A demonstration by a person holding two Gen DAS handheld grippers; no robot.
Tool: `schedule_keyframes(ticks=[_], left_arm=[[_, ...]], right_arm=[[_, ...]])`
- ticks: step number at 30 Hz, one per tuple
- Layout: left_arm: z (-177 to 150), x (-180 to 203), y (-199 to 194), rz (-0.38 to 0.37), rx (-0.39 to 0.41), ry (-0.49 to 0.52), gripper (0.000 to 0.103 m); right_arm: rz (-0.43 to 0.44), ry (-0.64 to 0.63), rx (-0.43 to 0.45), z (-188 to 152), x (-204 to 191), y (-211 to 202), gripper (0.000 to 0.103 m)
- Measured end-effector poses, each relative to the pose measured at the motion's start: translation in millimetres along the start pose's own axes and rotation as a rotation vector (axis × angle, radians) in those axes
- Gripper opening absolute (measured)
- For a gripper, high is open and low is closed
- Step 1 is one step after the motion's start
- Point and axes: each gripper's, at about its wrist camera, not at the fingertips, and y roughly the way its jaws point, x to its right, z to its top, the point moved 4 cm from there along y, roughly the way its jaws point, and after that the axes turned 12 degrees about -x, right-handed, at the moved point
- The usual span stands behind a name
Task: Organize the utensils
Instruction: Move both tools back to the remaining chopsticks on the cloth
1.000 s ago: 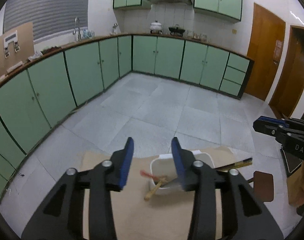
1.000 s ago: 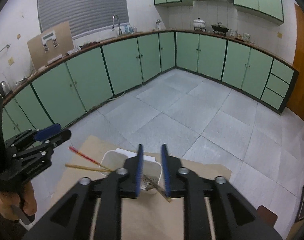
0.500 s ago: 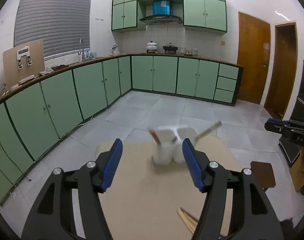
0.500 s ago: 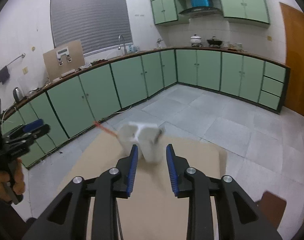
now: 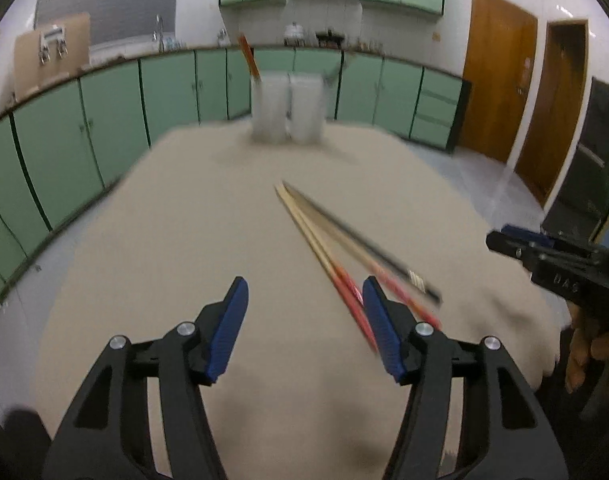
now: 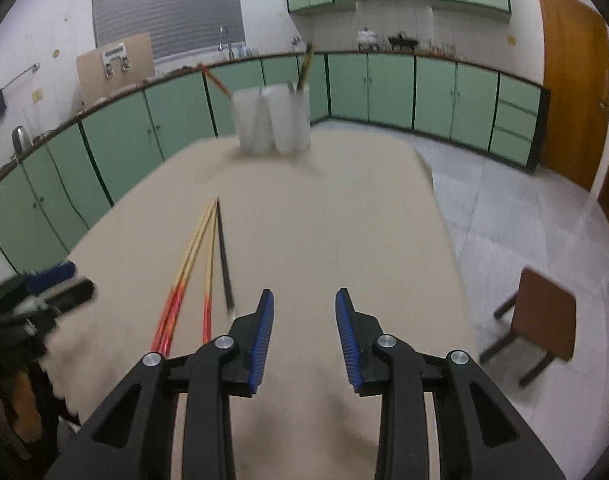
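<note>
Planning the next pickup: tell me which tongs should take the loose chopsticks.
Left, probably. The chopsticks run right up against the open left tongs; they lie off beside the open right tongs.

Both grippers angle downward, empty: the left gripper (image 5: 304,320) gapes, having just narrowed slightly; the right gripper (image 6: 304,334) stands parted.

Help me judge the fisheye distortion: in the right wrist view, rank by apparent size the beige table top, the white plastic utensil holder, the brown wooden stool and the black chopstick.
1. Beige table top
2. Brown wooden stool
3. White plastic utensil holder, farther away, so close to the stool
4. Black chopstick, thinnest
</note>
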Motion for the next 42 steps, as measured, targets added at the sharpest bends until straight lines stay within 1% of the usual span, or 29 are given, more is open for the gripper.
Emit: schedule_keyframes(ticks=[3, 6, 9, 11, 13, 18, 25, 30, 33, 35, 37, 38, 40, 41, 42], left_arm=[[-19.2, 13.7, 18.1, -0.001, -0.05, 0.048, 0.056], [-22.7, 20.6, 26.1, 0.009, -0.054, 0.087, 0.056], [-27.4, 25.3, 40.2, 0.013, -0.079, 0.1, 0.056], [-27.0, 27.6, 48.5, 0.011, -0.098, 0.093, 0.057], [-24.3, 28.2, 47.2, 0.023, -0.095, 0.088, 0.057], [-25.2, 12.9, 44.0, 0.037, -0.103, 0.051, 0.055], [-24.6, -4.7, 38.6, 0.06, -0.112, 0.015, 0.055], [-21.9, -4.6, 40.9, 0.077, -0.103, 0.022, 0.056], [-23.0, -4.2, 41.2, 0.093, -0.096, 0.027, 0.056], [-23.0, -7.4, 40.7, 0.097, -0.096, 0.013, 0.052], [-21.9, -10.5, 40.4, 0.101, -0.096, 0.0, 0.041], [-21.5, -11.3, 40.6, 0.101, -0.096, -0.001, 0.039], [-20.6, -12.1, 40.8, 0.095, -0.096, -0.003, 0.027], [-20.1, -12.1, 41.1, 0.094, -0.096, -0.005, 0.025], [-19.5, -12.1, 41.5, 0.093, -0.096, -0.007, 0.021]], right_arm=[[0.005, 0.017, -0.01, -14.8, 1.0, -1.2, 0.032], [0.012, 0.036, -0.008, -18.3, 4.1, -3.9, 0.032], [0.015, 0.043, -0.01, -16.5, 4.5, -3.8, 0.032], [0.017, 0.041, -0.014, -16.5, 4.0, -2.4, 0.032], [0.013, 0.033, -0.019, -15.3, 2.6, -0.1, 0.032], [0.017, 0.013, -0.042, -19.2, -1.6, 8.4, 0.032], [0.028, -0.075, -0.087, -31.6, -20.8, 26.8, 0.032], [0.019, -0.123, -0.092, -31.6, -29.9, 37.3, 0.032], [0.031, -0.154, -0.089, -26.4, -36.4, 41.9, 0.032], [0.032, -0.186, -0.083, -24.1, -43.0, 45.5, 0.032], [0.037, -0.208, -0.076, -20.8, -49.5, 48.6, 0.032], [0.035, -0.212, -0.071, -18.4, -52.1, 50.9, 0.032], [0.038, -0.194, -0.07, -16.2, -52.7, 53.2, 0.031], [0.037, -0.183, -0.071, -15.1, -52.9, 54.4, 0.029], [0.023, -0.169, -0.07, -14.3, -53.9, 55.2, 0.023]])
